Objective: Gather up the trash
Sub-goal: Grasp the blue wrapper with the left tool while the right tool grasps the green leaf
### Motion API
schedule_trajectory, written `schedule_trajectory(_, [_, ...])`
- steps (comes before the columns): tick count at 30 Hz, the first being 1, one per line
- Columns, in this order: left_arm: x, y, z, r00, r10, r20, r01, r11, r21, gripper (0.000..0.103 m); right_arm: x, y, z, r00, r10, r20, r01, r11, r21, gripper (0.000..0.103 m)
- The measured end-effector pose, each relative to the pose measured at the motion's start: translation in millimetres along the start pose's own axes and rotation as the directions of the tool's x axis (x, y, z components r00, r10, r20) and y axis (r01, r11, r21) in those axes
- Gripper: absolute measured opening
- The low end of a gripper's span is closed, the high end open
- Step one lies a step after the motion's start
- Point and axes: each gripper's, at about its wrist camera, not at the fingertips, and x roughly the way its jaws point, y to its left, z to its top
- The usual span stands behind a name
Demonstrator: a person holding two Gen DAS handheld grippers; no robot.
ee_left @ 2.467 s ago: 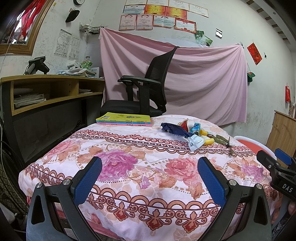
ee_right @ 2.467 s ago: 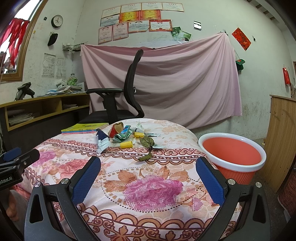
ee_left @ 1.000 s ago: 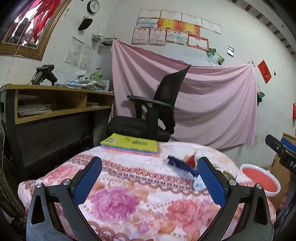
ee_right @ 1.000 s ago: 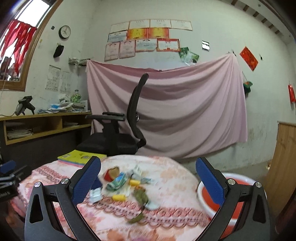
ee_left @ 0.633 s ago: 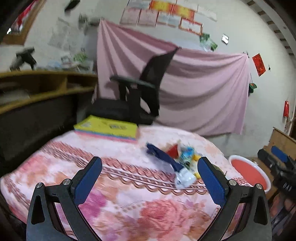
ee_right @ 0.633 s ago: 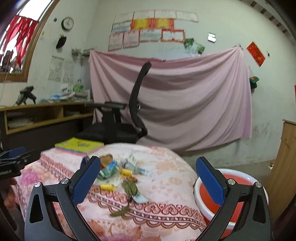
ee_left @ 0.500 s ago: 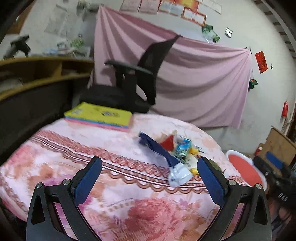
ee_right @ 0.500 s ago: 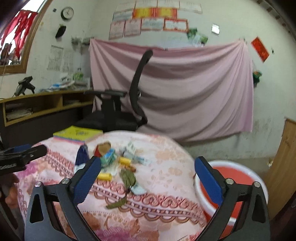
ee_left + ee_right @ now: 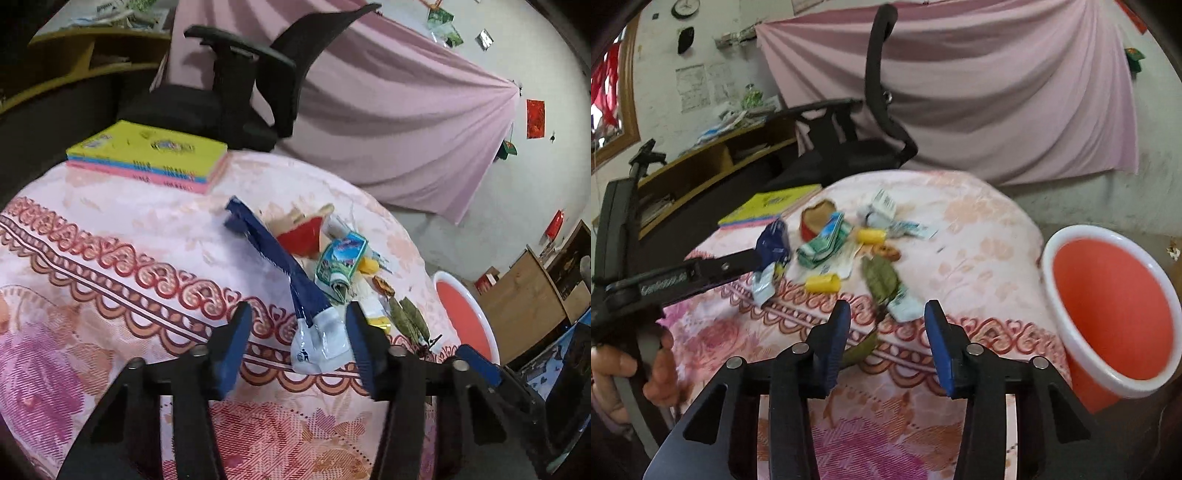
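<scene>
1. A stack of books [image 9: 147,157] with a yellow cover lies at the far left of the floral-clothed worktop [image 9: 110,258], well left of the trash pile.
2. The left gripper [image 9: 295,343] points down at the worktop. Its jaws are closing and about half open, and the white end of a blue and white wrapper [image 9: 295,295] lies between them. The pads do not yet press on it.
3. The trash pile sits near the middle of the worktop. Just right of the blue wrapper are a red paper scrap [image 9: 303,236], a folded green and blue packet [image 9: 341,264] and two small yellow tubes [image 9: 823,283].
4. Dry green leaves [image 9: 881,277] lie at the right edge of the pile, touching a pale crumpled wrapper [image 9: 905,304].
5. The right gripper [image 9: 886,332] points down just in front of the leaves. Its jaws are closing, about half open. A leaf stem and the pale wrapper sit in the gap, not gripped.
6. A red bucket [image 9: 1115,314] with a white rim stands on the floor, just right of the worktop.
7. A black office chair [image 9: 240,85] and a pink hanging sheet [image 9: 997,92] are behind the worktop.
</scene>
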Motion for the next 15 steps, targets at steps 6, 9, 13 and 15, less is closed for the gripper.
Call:
schedule_trajectory(6, [6.6, 2.5, 0.0, 0.999, -0.002, -0.051, 0.001, 1.0, -0.014, 0.016, 15.1, 7.6, 7.3, 0.999, -0.012, -0.047, 0.011, 1.0, -0.029, 0.035])
schedule_trajectory(9, [2.8, -2.7, -1.0, 0.999, -0.008, -0.044, 0.008, 1.0, 0.007, 0.007, 24.1, 7.2, 11.0, 0.997, -0.017, -0.073, 0.015, 1.0, -0.025, 0.024])
schedule_trajectory(13, [-1.0, -9.0, -8.4, 0.999, -0.002, -0.044, 0.004, 1.0, 0.029, 0.007, 30.3, 5.2, 9.6, 0.995, -0.017, -0.102, 0.015, 1.0, -0.018, 0.009])
schedule_trajectory(15, [-4.5, -12.2, -14.2, 0.999, 0.007, -0.031, -0.005, 0.999, 0.046, 0.006, 27.2, 4.2, 8.9, 0.996, -0.008, -0.088, 0.006, 1.0, -0.016, 0.008])
